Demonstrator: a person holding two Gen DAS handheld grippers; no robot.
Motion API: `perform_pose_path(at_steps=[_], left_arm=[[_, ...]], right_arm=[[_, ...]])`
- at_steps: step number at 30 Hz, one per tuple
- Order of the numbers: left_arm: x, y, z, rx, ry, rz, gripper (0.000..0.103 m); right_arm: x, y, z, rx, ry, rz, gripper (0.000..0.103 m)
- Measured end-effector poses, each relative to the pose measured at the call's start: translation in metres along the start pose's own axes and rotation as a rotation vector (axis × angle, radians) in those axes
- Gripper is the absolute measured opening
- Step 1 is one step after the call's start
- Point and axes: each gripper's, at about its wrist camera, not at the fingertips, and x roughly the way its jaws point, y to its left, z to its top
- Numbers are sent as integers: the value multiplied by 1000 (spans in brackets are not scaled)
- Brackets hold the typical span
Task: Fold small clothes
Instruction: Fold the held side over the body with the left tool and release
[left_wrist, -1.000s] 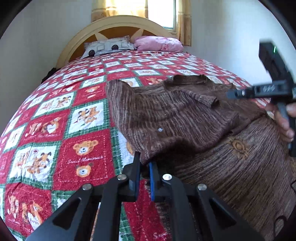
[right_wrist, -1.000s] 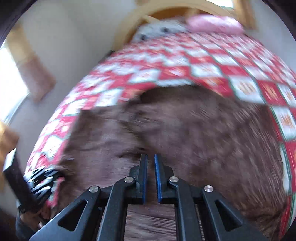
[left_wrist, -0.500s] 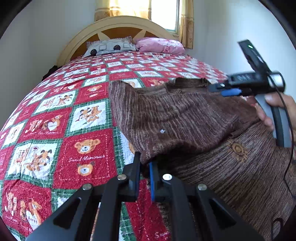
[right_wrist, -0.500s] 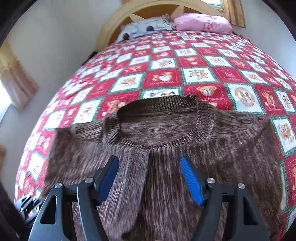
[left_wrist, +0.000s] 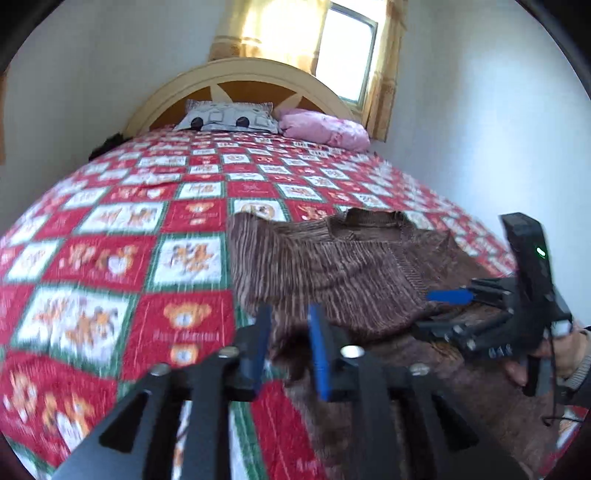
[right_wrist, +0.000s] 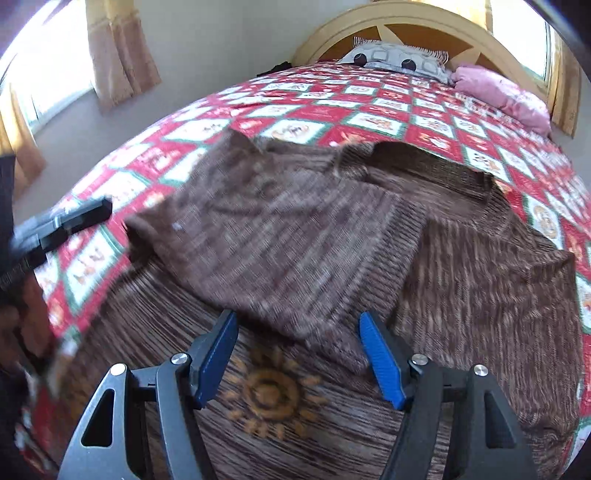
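My left tongs (left_wrist: 286, 345) are opening over the near left edge of the brown sweater (right_wrist: 332, 236), and the knit lies just under and beyond their blue pads (left_wrist: 318, 350), not pinched by them as far as I can see. My right tongs (right_wrist: 299, 354) stand wide apart with nothing between them, hovering above the sun emblem (right_wrist: 271, 397) on the chest. The sweater lies spread on the bed's patchwork quilt (left_wrist: 110, 258), collar away from me, and its left sleeve is folded across the front — the cuff end lies just ahead of my right tongs. The step, I judge, is letting that sleeve settle. To do it well I should lift both tongs clear without snagging the loose knit, then press the fold flat — the far sleeve comes next.
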Motion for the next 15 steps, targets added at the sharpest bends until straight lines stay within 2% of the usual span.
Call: perform_pose_path(at_steps=[1, 2, 3, 5, 8, 9, 11, 13, 15], left_arm=[[10, -4, 5, 22, 14, 20, 49], [18, -6, 9, 33, 23, 28, 51], [26, -7, 11, 44, 39, 37, 51], [52, -8, 12, 48, 156, 94, 51], [65, -7, -3, 56, 247, 87, 50], [61, -8, -7, 60, 232, 88, 51], [53, -8, -10, 54, 234, 43, 57], [50, -11, -15, 64, 238, 44, 57], [49, -14, -16, 77, 232, 49, 57]], right_arm=[[-4, -1, -6, -4, -6, -11, 69], [-6, -4, -10, 5, -10, -13, 69], [-6, -8, -12, 22, -13, -12, 69], [-6, -14, -13, 47, -17, 0, 69], [-4, -14, -12, 50, -15, -1, 69], [-4, -13, -11, 46, -7, -7, 69], [-7, -13, -10, 36, 12, -27, 69], [-14, -21, -11, 62, 26, -32, 69], [-26, -29, -11, 108, 0, -18, 69]])
